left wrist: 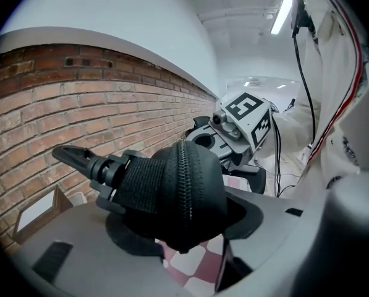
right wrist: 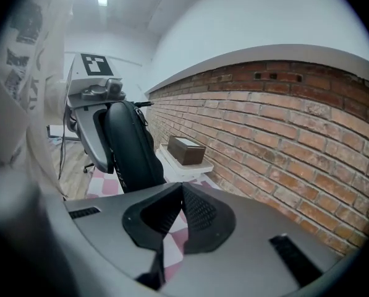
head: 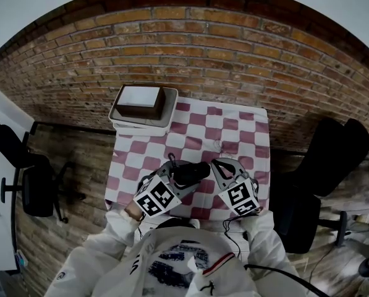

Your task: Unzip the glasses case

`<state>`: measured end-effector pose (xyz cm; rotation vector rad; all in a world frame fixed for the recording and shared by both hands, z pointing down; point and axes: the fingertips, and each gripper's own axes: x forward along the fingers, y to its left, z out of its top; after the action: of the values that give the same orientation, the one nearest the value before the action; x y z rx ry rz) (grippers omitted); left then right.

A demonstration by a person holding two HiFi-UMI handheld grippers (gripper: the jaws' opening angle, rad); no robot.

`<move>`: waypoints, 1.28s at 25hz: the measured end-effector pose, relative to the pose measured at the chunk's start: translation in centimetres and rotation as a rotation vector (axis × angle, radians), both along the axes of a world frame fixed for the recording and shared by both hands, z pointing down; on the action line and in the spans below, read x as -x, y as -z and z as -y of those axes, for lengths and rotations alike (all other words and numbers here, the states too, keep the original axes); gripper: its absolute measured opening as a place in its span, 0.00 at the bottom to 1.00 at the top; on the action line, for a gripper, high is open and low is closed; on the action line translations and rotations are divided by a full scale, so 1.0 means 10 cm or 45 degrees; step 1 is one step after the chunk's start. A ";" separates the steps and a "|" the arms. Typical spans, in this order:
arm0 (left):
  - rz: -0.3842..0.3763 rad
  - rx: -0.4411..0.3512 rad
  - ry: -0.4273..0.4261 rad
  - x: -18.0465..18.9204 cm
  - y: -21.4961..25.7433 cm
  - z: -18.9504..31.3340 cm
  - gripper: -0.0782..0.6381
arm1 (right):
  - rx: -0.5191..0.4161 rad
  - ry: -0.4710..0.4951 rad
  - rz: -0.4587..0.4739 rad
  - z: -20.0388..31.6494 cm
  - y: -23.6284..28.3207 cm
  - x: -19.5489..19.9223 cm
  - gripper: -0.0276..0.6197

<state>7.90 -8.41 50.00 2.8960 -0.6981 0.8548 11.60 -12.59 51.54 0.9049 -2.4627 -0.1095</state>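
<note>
Over the table [head: 233, 132], we held the case [left wrist: 184, 187] clamped in our left tool [head: 173, 173]; our right tool [right wrist: 180, 197] sat beside it, jaws together on nothing. The visible zip looked closed, so all unzipping was left to do.

the bench [head: 252, 135] is covered by a red-and-white checked cloth [head: 196, 142]. at its far left corner a white tray [head: 127, 124] lies on the cloth, and a brown box [head: 139, 101] with a pale top sits in the tray.
</note>
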 end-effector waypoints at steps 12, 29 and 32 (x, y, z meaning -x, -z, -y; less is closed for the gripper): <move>-0.218 0.094 0.073 -0.06 0.20 -0.01 0.45 | 0.056 -0.041 0.069 0.01 0.03 -0.04 0.06; -0.499 0.073 0.234 0.09 0.38 0.17 0.45 | 0.109 -0.001 0.141 -0.01 0.04 0.21 0.06; -0.523 0.065 0.246 0.11 0.38 0.17 0.45 | 0.104 0.001 0.134 0.00 0.00 0.22 0.06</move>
<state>6.82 -10.09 46.22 2.7642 -0.8708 0.2408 9.42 -12.55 51.51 0.8958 -2.5444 0.0391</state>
